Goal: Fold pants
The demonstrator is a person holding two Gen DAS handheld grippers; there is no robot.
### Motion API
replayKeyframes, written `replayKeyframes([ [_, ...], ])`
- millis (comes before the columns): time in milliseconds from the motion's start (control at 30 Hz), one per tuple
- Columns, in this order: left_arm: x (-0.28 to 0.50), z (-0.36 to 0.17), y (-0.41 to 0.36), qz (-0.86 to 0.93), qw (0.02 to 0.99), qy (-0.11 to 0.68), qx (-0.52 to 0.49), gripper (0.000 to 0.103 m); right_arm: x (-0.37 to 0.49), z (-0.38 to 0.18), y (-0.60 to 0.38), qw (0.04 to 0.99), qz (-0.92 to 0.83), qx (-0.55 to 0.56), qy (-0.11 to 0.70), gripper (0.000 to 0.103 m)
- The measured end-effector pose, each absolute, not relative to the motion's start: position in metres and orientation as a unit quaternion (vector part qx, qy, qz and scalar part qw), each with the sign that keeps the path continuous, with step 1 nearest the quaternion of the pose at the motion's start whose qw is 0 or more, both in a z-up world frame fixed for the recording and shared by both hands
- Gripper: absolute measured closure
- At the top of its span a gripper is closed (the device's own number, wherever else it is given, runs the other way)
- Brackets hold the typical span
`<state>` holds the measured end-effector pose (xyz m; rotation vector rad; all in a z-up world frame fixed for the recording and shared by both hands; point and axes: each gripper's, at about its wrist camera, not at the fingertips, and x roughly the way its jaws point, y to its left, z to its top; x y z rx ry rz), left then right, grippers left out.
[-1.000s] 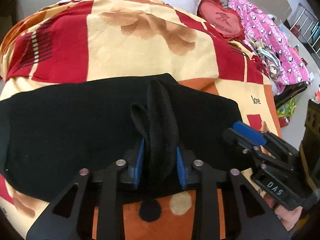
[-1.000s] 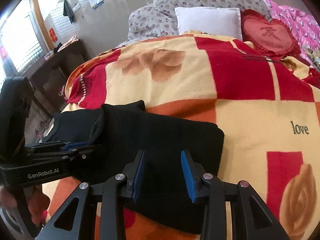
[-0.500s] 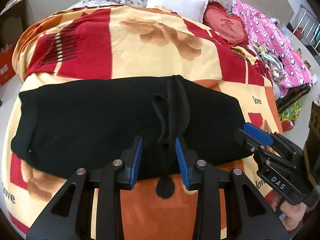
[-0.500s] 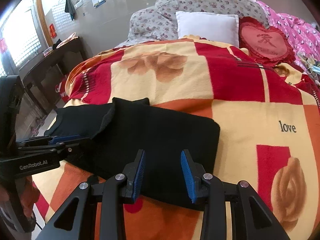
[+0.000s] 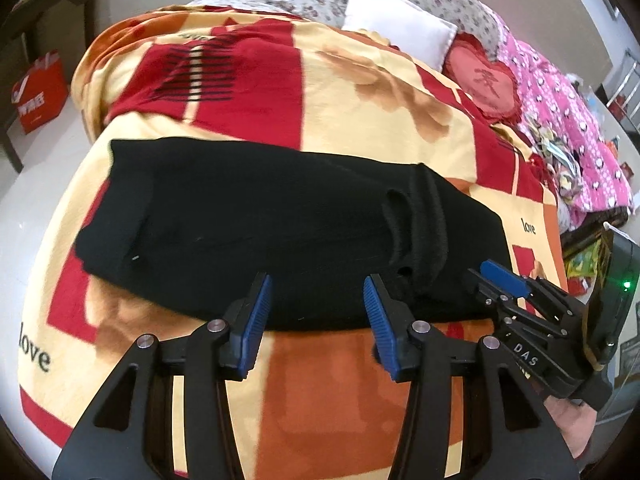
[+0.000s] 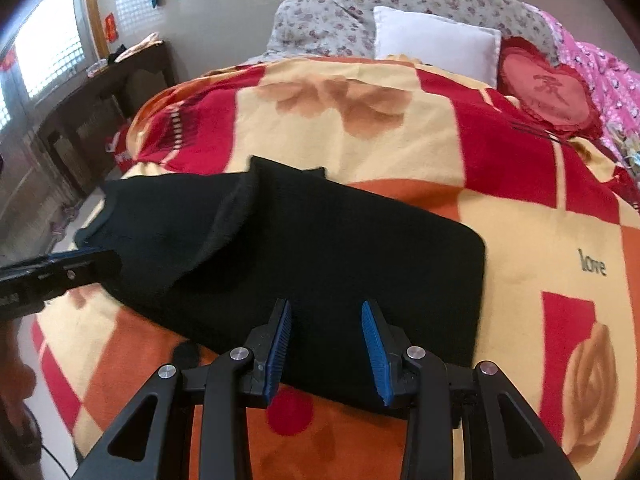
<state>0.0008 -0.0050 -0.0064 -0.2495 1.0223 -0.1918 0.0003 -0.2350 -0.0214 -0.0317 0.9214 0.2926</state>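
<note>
Looking along my left tongs [image 5: 316, 312], the jaws have just been spreading and pinch nothing; the black pants [image 5: 280, 232] lie folded across the blanket [image 5: 360, 96], just beyond the tips. Along my right tongs [image 6: 326, 340], the jaws stand apart over the pants' near edge, empty.
</note>
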Motion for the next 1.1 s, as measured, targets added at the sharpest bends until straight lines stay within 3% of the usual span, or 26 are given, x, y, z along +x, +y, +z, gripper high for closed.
replayKeyframes([
  [233, -0.012, -0.008, 0.027, -0.073, 0.858, 0.485, -0.151, 0.049, 0.006, -0.022, -0.217, 0.884, 0.146, -0.034, 0.443, 0.068],
  [1100, -0.029, -0.021, 0.082, -0.039, 0.850, 0.488, -0.194, 0.049, 0.002, -0.004, -0.190, 0.892, 0.133, -0.103, 0.419, 0.068],
])
